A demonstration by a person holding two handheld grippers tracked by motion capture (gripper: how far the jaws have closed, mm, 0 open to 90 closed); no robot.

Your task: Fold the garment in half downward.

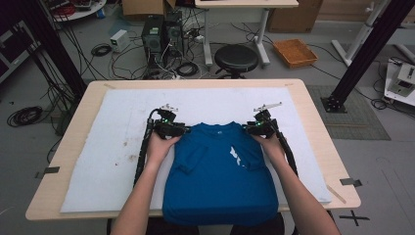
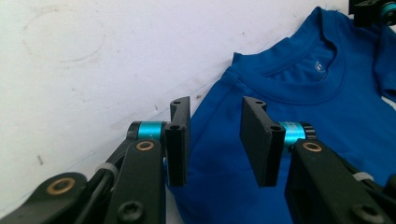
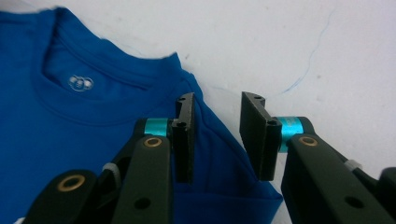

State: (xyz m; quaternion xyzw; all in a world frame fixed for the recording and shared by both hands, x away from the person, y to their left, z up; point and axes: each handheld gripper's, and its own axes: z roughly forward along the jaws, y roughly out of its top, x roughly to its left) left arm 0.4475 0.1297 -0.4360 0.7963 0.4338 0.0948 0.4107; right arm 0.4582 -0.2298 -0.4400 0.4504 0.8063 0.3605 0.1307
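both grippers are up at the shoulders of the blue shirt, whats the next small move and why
Probably close each gripper on the shoulder fabric beneath it. The left gripper and right gripper both have their jaws apart, hovering at the shoulders of the shirt on either side of the collar, and neither grips cloth yet. Both sleeves are already folded in.

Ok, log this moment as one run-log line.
scene: blue T-shirt flat on white mat, sleeves folded in | left gripper: open at left shoulder | right gripper: open at right shoulder | nothing gripped

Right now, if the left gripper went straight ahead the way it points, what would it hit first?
Probably the blue T-shirt: the open left gripper points at its shoulder fabric, toward the collar. How far above the cloth it sits is unclear.
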